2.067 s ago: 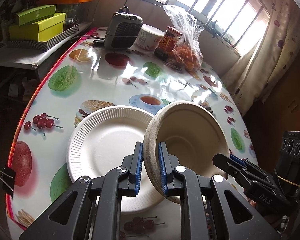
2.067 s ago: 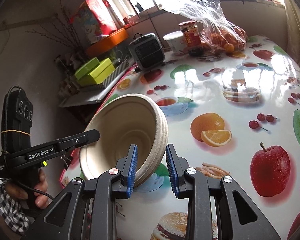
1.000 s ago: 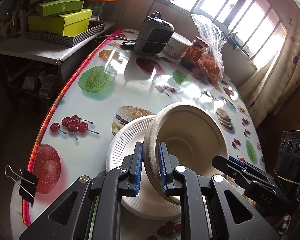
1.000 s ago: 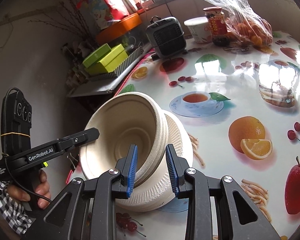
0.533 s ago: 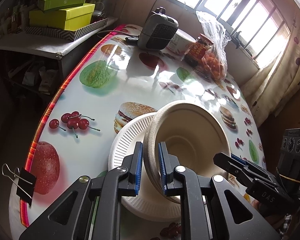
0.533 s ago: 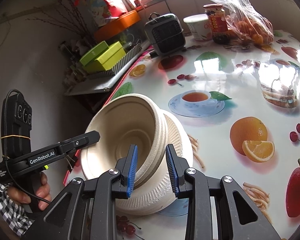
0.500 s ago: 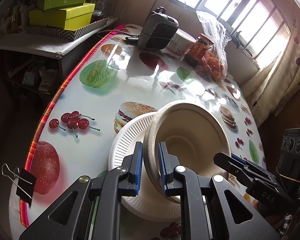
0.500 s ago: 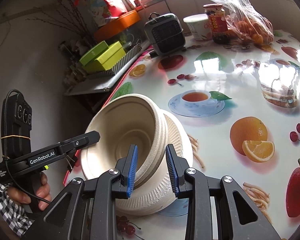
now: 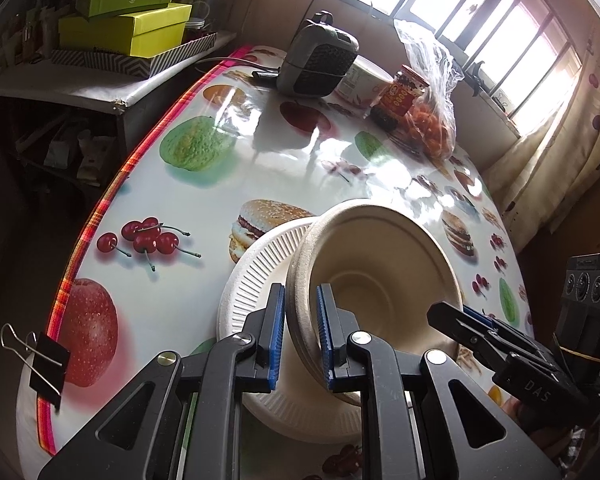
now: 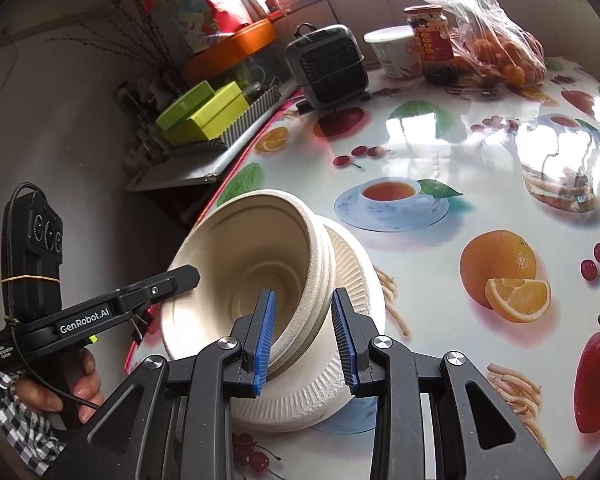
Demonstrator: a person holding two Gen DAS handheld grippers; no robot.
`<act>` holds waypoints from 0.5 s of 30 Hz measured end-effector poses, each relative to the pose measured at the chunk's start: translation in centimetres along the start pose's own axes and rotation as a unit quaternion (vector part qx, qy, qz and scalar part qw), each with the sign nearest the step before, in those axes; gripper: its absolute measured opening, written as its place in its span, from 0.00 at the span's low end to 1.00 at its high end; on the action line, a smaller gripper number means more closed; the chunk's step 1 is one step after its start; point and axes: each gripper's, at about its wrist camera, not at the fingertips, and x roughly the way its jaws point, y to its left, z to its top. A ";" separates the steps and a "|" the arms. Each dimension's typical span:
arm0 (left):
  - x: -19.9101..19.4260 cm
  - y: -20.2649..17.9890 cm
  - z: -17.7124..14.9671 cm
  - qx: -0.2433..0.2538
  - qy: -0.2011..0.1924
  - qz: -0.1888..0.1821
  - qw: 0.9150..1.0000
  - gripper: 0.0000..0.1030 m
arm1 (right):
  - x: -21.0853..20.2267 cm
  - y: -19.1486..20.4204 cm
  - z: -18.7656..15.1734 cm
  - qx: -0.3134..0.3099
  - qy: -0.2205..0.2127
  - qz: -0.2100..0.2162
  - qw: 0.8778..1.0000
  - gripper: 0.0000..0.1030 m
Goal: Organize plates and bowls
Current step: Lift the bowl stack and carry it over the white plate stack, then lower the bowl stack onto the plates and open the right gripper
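A stack of beige paper bowls (image 9: 380, 280) (image 10: 252, 264) hangs tilted over a white ribbed paper plate (image 9: 256, 280) (image 10: 352, 264) near the table's edge. My left gripper (image 9: 300, 336) is shut on the stack's left rim, one blue pad inside and one outside. From the opposite side, my right gripper (image 10: 304, 340) is shut on the other rim. The stack's low edge dips into the plate; my fingers hide whether it touches. Each gripper's black finger shows at the bowl's rim in the other view.
The fruit-print table (image 9: 220, 160) carries a grey heater (image 9: 320, 60), a white tub (image 9: 360, 80), a red-lidded jar (image 9: 398, 96) and a bag of oranges (image 9: 432, 128) at the far end. A binder clip (image 9: 40, 360) grips the near edge. Green boxes (image 9: 128, 28) sit on a side shelf.
Since the oldest frames both grippers have carried the bowl stack over the white plate and lower. Over the last half second nothing has moved.
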 end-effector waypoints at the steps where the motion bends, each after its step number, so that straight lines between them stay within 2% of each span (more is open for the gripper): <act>1: 0.0 0.0 0.0 0.000 0.000 0.000 1.000 0.16 | 0.0 0.0 0.0 -0.001 0.000 0.000 1.000 0.29; 15: 0.0 0.0 0.1 -0.001 0.001 0.004 1.000 0.18 | -0.3 0.2 0.0 -0.001 -0.003 -0.003 1.000 0.29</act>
